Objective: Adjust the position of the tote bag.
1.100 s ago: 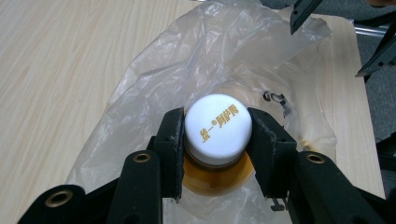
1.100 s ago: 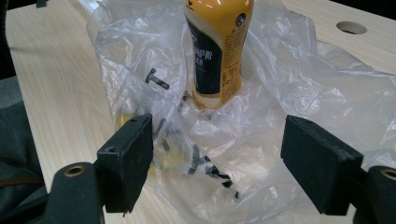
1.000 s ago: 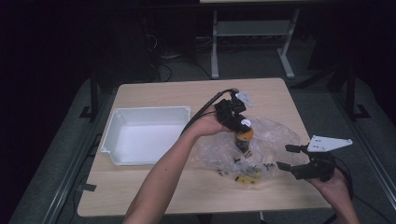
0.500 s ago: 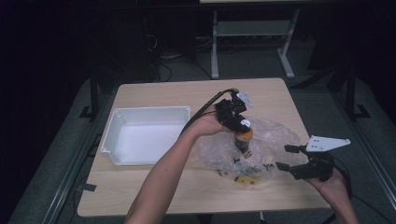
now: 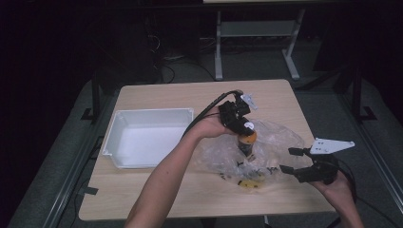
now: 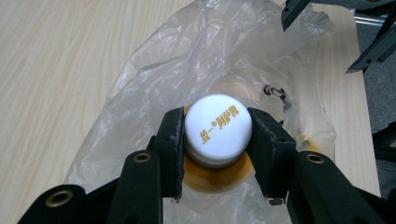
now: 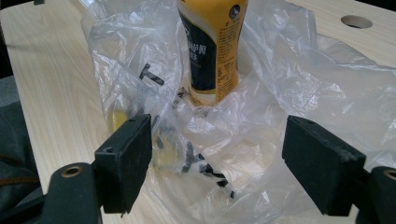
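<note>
The left gripper has its fingers closed on the white cap of an orange bottle, which stands upright in a crumpled clear plastic bag toward the counter's right edge. The right gripper hovers at the bag's near right side, fingers spread wide and holding nothing. A white tray sits near the left edge.

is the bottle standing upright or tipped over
Upright. The bottle stands on its base on the plastic bag, the left hand-held gripper clamping its white cap.
</note>
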{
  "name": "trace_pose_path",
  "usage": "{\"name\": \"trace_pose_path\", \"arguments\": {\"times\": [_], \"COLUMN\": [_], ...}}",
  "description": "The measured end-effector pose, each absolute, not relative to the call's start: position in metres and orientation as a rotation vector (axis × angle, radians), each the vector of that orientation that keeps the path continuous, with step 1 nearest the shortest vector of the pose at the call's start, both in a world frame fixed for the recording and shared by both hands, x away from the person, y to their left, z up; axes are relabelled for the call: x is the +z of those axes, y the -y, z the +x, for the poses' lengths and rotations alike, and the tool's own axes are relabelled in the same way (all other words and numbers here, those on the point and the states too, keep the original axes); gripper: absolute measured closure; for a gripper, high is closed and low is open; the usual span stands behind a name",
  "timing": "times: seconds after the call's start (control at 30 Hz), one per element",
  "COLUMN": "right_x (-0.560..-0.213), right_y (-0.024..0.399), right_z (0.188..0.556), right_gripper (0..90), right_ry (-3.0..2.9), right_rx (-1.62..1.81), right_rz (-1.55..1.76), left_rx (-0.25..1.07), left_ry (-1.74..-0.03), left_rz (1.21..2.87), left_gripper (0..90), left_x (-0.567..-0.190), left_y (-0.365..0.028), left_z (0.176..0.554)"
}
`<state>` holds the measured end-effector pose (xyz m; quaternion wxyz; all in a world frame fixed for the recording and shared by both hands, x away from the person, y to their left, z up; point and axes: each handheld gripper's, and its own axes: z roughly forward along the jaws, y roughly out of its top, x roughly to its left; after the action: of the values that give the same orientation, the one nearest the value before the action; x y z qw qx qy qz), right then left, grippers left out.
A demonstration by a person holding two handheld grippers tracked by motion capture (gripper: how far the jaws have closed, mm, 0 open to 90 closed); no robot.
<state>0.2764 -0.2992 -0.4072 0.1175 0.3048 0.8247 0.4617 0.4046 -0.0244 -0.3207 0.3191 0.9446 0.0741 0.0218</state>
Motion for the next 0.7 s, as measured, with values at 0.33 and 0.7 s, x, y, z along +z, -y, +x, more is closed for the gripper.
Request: {"name": "trace_pose_path", "arguments": {"times": [0.33,0.7], "right_x": [-0.4084,-0.4080], "right_y": [0.2974,0.3014], "right_z": [0.2785,0.2800], "right_gripper": [23.6,23.8], "right_ry": [-2.421,-2.405], "right_rx": [1.355,1.363], "right_rz": [0.898,0.911], "left_rx": [0.059,0.059], "left_ry": [-0.185,-0.173], "left_rz": [2.505,2.536], "left_gripper": [59.2,59.2], "left_x": [-0.3188,-0.3163], "left_y": [0.0261,0.0300], "left_z": [0.4053,0.4060]}}
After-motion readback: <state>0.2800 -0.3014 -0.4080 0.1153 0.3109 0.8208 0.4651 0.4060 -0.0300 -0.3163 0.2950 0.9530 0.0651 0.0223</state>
